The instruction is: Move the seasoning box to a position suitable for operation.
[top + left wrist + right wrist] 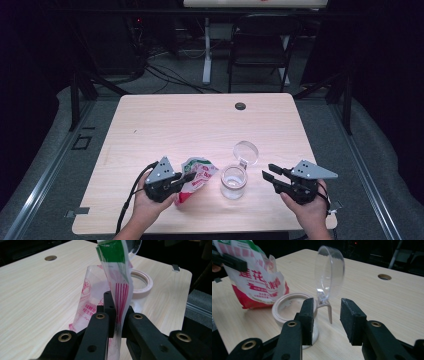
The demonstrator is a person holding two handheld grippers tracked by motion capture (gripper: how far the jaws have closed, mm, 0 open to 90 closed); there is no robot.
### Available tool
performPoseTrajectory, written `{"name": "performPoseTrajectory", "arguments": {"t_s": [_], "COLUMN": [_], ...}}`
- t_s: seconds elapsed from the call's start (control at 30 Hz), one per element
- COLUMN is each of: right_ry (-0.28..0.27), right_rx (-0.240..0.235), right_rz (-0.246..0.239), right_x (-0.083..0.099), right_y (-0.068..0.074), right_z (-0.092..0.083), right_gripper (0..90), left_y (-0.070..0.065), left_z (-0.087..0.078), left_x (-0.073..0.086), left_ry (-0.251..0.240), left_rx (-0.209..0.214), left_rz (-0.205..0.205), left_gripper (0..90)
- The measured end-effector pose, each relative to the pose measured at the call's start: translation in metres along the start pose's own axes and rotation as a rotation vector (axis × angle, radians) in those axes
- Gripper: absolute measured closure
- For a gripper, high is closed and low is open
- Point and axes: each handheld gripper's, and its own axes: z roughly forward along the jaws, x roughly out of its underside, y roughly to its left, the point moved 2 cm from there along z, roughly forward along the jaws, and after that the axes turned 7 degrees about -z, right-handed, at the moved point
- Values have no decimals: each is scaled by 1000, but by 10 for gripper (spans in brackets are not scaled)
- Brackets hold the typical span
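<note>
Plastic bag (117, 277) upright in left gripper (117, 322) jaws, mouth up.

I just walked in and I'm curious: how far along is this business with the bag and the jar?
Done: the clear glass jar stands with its hinged clear lid flipped open. In hand: the left gripper is shut on the red, white and green plastic bag, its top already open, beside the jar. The right gripper is open, with nothing between its fingers. Left, probably: tipping the bag into the jar, then closing the lid.
</note>
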Motion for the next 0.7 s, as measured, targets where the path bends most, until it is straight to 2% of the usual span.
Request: {"name": "performPoseTrajectory", "arguments": {"t_s": [0.17, 0.33, 0.47, 0.7], "right_ry": [-4, 9, 6, 17], "right_rx": [-37, -83, -122, -180], "right_rz": [-57, -117, -146, -188], "right_x": [-12, -22, -28, -34], "right_y": [11, 25, 33, 44], "right_z": [2, 12, 20, 33], "right_gripper": [597, 574, 554, 527], "left_y": [-7, -14, -18, -22], "left_z": [6, 9, 9, 11], "left_x": [6, 9, 13, 15], "left_ry": [23, 33, 27, 30], "left_rx": [14, 12, 19, 40], "left_rz": [11, 37, 51, 40], "left_gripper": [892, 883, 872, 859]}}
